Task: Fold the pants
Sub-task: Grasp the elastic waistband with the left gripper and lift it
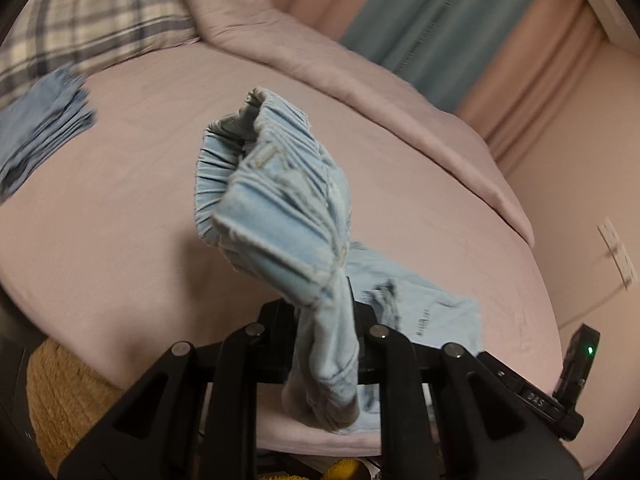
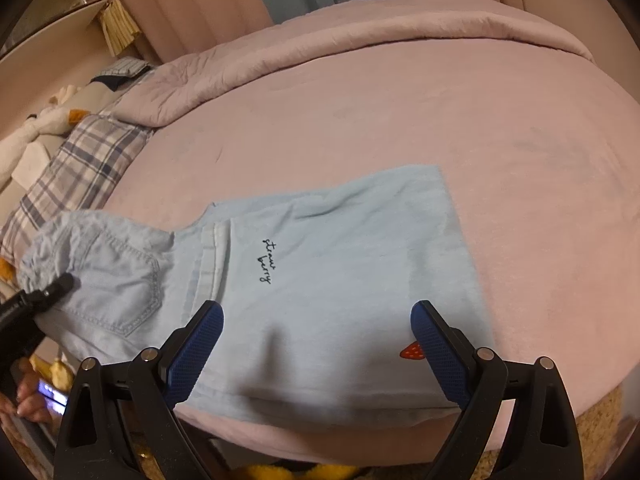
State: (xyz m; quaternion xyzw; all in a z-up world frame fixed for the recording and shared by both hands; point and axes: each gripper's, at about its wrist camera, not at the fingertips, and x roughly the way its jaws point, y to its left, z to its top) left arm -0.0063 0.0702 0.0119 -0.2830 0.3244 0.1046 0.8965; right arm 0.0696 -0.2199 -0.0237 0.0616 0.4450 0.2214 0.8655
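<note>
Your left claw (image 1: 326, 312) is clamped on the waistband end of the pants (image 2: 328, 280), lifting that gathered elastic part off the bed (image 2: 400, 120) so it can be carried over the rest. Your right claw (image 2: 316, 344) hangs with its blue pads (image 2: 196, 348) wide apart over the near edge of the legs, gripping nothing; it looks placed to pin or catch the cloth while the other end comes over.

Most of the pants lie flat on the pink sheet near the bed's front edge, pale blue, with "straw berry" script (image 2: 268, 262) in the middle and a red strawberry patch (image 2: 412, 350) just beside the right pad. From the right wrist view, the back pocket (image 2: 128, 284) sits at the raised end, where the left claw's tip bites.

My guess is you're at the first cross fold: waist toward hems. Holding it by a bunched pinch risks a crooked fold, so watch the edges as they land.

Farther out sit a folded denim pile (image 1: 44, 128), a plaid pillow (image 2: 80, 176), a rolled-back duvet (image 2: 360, 32) and curtains (image 1: 440, 28).
</note>
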